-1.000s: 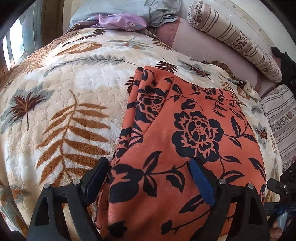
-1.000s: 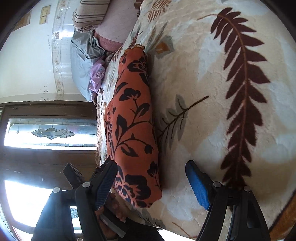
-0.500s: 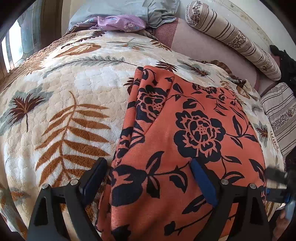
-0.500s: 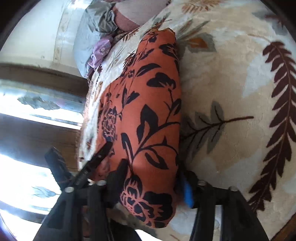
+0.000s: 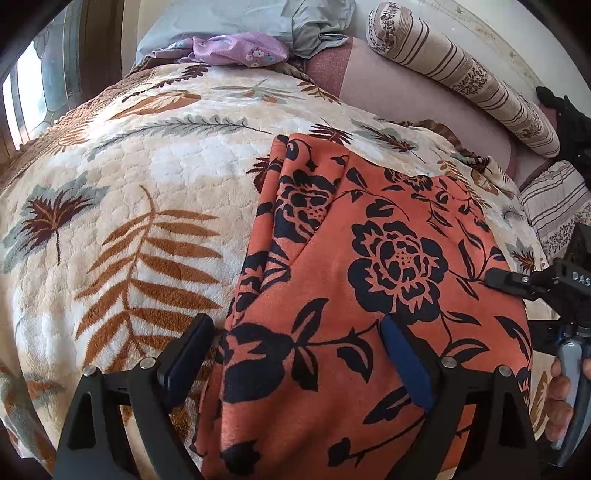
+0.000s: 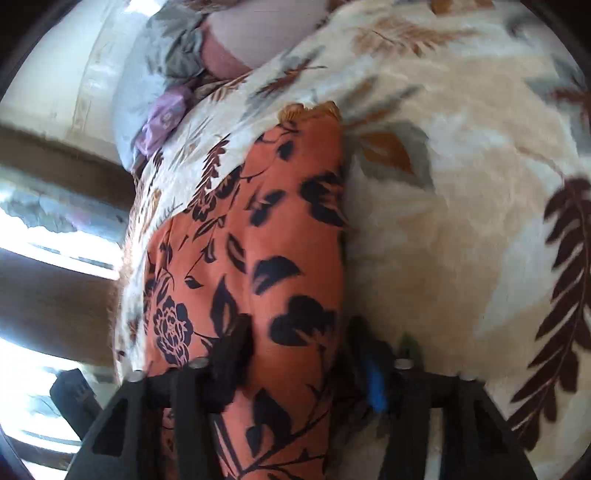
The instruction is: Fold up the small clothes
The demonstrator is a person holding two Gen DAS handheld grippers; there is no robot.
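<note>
An orange garment with a black flower print (image 5: 369, 280) lies folded lengthwise on a cream leaf-pattern blanket (image 5: 147, 184). My left gripper (image 5: 295, 362) is open low over the garment's near end. Its left finger is over the blanket and its blue-padded right finger over the cloth. My right gripper (image 6: 303, 365) straddles the garment's (image 6: 280, 240) near right edge and its jaws are closing around the cloth; blur hides whether the pads press it. In the left wrist view the right gripper (image 5: 517, 284) reaches in from the right, held by a hand (image 5: 559, 387).
A purple flowered cloth (image 5: 236, 50) and a grey-blue cloth (image 5: 258, 18) lie at the bed's far end. A striped bolster (image 5: 461, 74) and a striped pillow (image 5: 554, 206) sit at the far right. A window (image 5: 22, 92) is at the left.
My right gripper has swung from the bare blanket onto the garment's near right edge, and its jaws have narrowed around the cloth. My left gripper has stayed where it was.
</note>
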